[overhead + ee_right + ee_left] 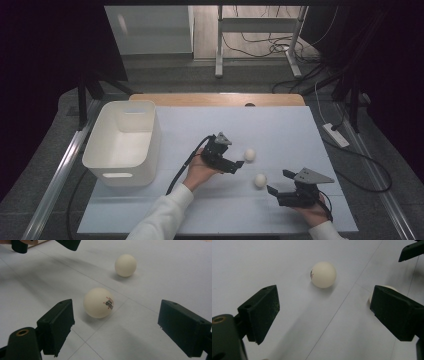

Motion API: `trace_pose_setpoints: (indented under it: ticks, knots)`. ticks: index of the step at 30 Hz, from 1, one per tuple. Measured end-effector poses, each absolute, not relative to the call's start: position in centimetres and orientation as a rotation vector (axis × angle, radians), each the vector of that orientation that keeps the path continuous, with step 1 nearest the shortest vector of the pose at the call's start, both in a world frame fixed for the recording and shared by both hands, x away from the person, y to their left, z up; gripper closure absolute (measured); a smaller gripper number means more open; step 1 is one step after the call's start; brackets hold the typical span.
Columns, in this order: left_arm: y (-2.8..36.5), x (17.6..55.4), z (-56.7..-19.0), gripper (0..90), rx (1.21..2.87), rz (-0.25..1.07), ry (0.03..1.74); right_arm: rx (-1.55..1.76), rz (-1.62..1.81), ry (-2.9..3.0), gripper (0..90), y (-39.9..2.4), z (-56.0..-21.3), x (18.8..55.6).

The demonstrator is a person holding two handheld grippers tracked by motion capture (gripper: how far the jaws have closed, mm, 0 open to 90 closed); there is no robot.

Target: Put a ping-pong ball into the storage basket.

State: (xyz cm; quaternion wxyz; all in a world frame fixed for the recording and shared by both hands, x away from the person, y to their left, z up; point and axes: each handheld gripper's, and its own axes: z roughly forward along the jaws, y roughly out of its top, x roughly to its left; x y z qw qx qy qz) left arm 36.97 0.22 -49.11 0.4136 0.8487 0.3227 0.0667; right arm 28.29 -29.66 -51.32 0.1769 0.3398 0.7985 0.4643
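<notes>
two white balls lie free on the pale tabletop (280,130): the far ball (249,154) just ahead of the left gripper (239,166), the near ball (260,180) ahead of the right gripper (278,182), half hidden behind a jaw in the left gripper view. both grippers' jaws gape wide, holding nothing. one white bin (125,142) stands well left.

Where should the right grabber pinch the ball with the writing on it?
Across its widest middle, one jaw on each side. The printed ball is round and smooth, so a pinch high or low would probably squirt it away. It lies free on the white mat, ahead of the open right gripper: come straight forward, low, until the jaws straddle it.
</notes>
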Motion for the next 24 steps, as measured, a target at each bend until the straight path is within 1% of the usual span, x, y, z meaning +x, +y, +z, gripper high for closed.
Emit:
trace_pose_setpoints:
  ticks: [24]
  knots:
    - [-1.2,38.5,-49.4,10.2,2.173,0.154,0.821,0.963,1.318,2.263,13.2,-29.7,-51.3,28.4]
